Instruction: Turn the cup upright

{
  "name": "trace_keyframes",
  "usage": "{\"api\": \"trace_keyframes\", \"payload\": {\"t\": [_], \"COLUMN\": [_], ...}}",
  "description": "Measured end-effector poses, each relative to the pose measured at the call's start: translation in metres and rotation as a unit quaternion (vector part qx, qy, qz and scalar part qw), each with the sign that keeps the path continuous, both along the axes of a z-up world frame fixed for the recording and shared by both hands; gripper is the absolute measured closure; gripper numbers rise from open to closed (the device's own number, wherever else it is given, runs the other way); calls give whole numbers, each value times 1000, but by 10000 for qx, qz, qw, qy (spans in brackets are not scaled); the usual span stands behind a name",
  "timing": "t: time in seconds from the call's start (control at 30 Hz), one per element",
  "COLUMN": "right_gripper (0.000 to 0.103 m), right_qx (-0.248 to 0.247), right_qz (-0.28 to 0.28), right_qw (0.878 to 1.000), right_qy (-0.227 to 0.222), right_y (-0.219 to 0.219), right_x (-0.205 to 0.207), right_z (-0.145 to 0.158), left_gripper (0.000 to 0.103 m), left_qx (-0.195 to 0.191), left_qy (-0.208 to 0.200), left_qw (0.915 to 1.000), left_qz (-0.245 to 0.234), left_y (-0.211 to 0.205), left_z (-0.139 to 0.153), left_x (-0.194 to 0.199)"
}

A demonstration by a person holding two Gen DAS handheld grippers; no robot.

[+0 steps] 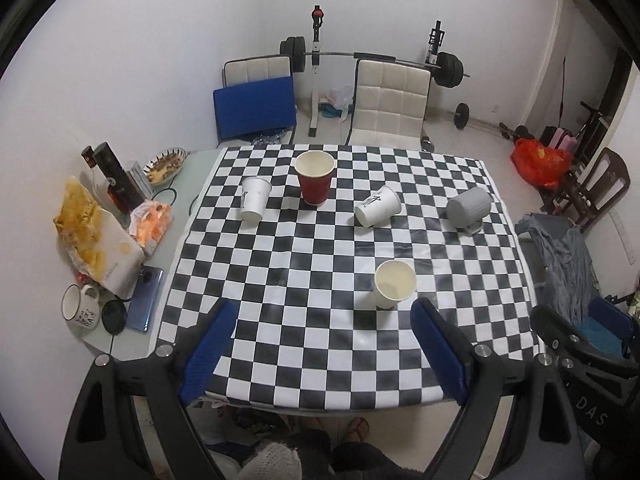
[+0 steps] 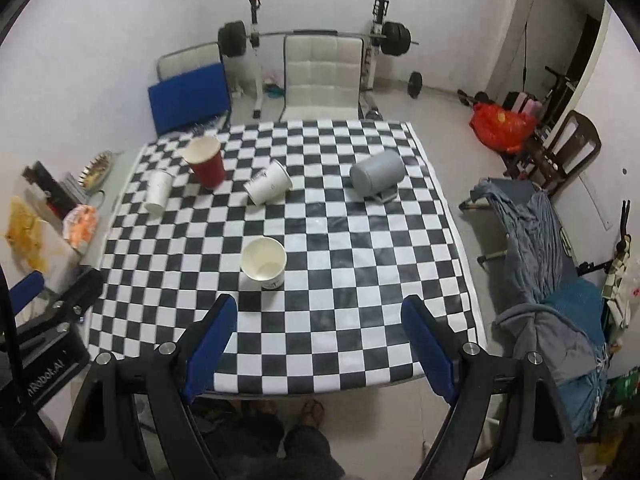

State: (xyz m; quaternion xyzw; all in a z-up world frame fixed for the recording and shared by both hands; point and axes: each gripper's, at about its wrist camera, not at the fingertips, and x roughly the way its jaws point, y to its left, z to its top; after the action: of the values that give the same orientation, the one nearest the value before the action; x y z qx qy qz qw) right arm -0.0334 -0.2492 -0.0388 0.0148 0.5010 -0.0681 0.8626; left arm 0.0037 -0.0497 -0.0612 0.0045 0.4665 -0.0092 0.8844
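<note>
Checkered cloth (image 1: 280,280): spread over the table, five cups on it, apparently laid out as a mix of standing and toppled pieces for righting. Red cup (image 1: 315,178): upright, mouth up, upper centre of the left view; nothing to do there. Near white cup (image 1: 394,284): upright, mouth open to the camera, centre-right of the left view and just above the left claw's right finger; in the right view it sits centre-left, just above the left finger. Left white cup (image 1: 255,199): to the left of the red cup, narrower end toward the camera; it looks inverted, though the angle leaves that uncertain. Printed white cup (image 1: 378,205): on its side, right of the red cup, a candidate for flipping. Grey mug (image 1: 469,207): on its side at the right edge of the cloth, handle against the cloth, which probably keeps it from rolling; another candidate. Left claw (image 1: 324,312): fingers spread wide, nothing between them, hovering over the near edge of the table, well short of every toppled cup. Right claw (image 2: 320,308): likewise wide open and empty, at lower centre of its view; the grey mug lies up and to the right of it, the printed cup above and slightly left, both well apart from the fingers. Clutter of snack bags, a bottle box and a phone lines the left margin, off the cloth.
</note>
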Motion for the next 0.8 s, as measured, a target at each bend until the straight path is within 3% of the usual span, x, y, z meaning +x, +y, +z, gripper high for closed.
{"api": "trace_keyframes", "payload": {"t": [0.3,0.8], "right_gripper": [17,17], "right_qx": [22,-68], "right_qz": [96,93], "right_qw": [9994,9984], "right_qy": [-321,-554], "right_y": [-2,-12], "right_x": [-31,-53], "right_z": [53,87], "left_gripper": [14,14], "left_qx": [-38,-66], "left_qy": [-358,-498], "left_qw": [9993,9987], "left_qz": [-59,-19], "left_y": [-8,-10], "left_z": [41,55], "left_x": [-28,-43]}}
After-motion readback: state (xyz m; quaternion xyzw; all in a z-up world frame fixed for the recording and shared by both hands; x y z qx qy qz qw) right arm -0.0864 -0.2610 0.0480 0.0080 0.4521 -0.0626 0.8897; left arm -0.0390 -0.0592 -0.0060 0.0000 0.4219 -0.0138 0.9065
